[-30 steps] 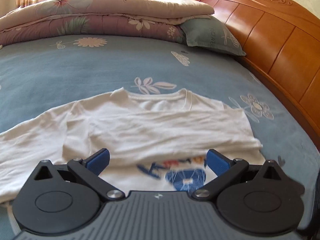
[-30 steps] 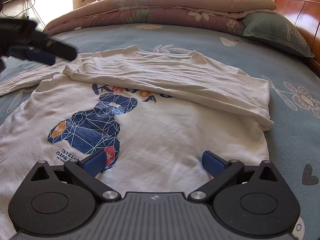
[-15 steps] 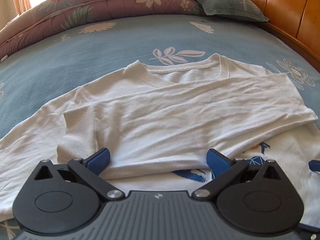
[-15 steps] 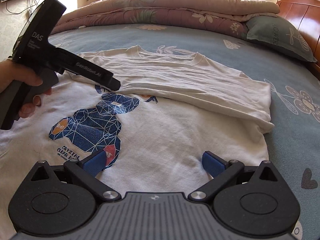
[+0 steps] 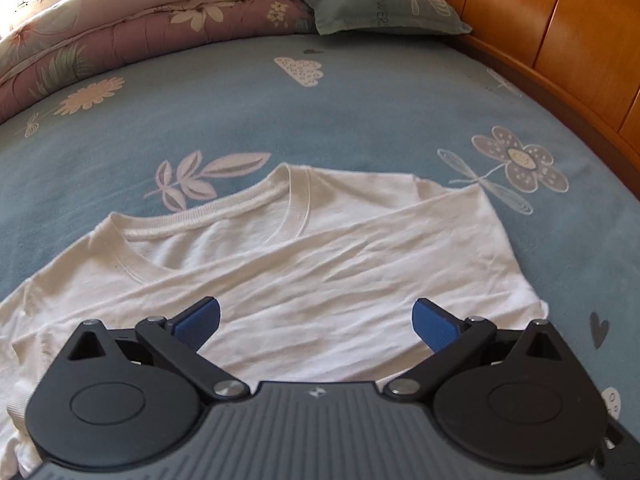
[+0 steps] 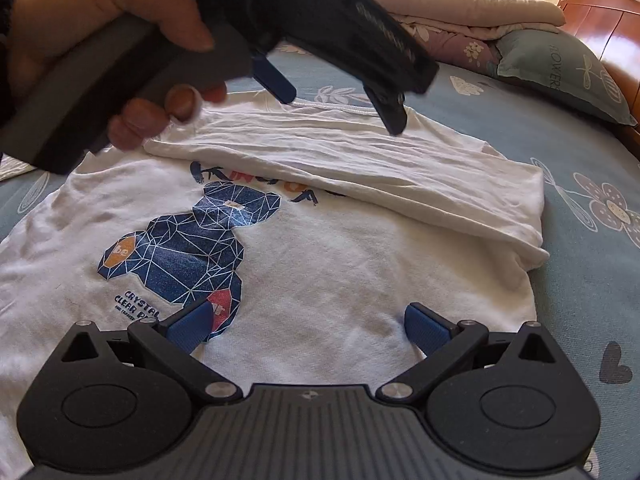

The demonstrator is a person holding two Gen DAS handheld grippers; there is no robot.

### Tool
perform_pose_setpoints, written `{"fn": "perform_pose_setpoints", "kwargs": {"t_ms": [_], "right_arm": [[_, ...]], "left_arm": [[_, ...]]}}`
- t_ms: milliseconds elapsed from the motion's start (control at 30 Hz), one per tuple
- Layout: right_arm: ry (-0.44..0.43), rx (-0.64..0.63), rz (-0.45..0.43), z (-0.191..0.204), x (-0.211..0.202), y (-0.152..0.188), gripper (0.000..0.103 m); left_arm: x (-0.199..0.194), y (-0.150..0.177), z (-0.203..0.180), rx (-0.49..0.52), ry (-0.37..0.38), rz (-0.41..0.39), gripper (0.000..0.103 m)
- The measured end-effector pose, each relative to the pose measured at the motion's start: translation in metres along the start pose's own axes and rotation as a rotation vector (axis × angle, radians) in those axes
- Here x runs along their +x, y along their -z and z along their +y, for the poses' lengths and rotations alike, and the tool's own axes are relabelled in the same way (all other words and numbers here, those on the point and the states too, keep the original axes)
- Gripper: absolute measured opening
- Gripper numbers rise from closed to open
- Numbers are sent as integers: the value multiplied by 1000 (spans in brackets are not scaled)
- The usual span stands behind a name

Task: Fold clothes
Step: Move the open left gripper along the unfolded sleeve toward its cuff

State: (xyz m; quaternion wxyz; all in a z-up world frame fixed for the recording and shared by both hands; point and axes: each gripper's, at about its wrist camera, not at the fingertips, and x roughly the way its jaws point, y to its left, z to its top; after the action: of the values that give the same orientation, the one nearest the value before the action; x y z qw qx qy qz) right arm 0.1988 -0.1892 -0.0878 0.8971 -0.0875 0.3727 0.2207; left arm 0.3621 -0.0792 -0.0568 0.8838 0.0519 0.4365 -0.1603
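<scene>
White tee (image 6: 360, 280) lies flat on the blue bedsheet (image 5: 320, 112), bear print up, right sleeve (image 6: 380, 172) already folded across the chest. Change vs a sec ago: left gripper (image 5: 316, 320) has swung in from the left edge to over the folded sleeve near the collar (image 5: 208, 216) — jaws apart, nothing held. Right gripper (image 6: 308, 326) hasn't moved, hovers w/ jaws apart over the hem. Prob next: the other sleeve.

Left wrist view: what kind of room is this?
A bedroom, most likely. The white shirt lies on a bed with a blue floral sheet, a wooden headboard, a pillow and a folded quilt.
</scene>
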Motion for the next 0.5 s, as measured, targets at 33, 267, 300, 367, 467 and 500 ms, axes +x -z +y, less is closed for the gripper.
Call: {"fn": "perform_pose_setpoints", "kwargs": {"t_ms": [33, 267, 300, 367, 467, 500], "right_arm": [[-3, -3, 1, 0, 0, 0, 103], [-15, -14, 17, -2, -1, -1, 103], [-19, -16, 20, -3, -1, -1, 103], [-30, -21, 29, -5, -1, -2, 103], [-42, -21, 40, -7, -1, -4, 103], [-43, -17, 43, -6, -1, -5, 103]], "left_arm": [[5, 8, 0, 3, -11, 6, 102], [-28, 53, 26, -58, -22, -9, 102], [-41, 55, 31, -67, -27, -20, 102], [-68, 59, 41, -84, -37, -42, 102], [-106, 77, 54, -107, -53, -59, 102], [-118, 83, 57, -114, -58, -64, 102]]}}
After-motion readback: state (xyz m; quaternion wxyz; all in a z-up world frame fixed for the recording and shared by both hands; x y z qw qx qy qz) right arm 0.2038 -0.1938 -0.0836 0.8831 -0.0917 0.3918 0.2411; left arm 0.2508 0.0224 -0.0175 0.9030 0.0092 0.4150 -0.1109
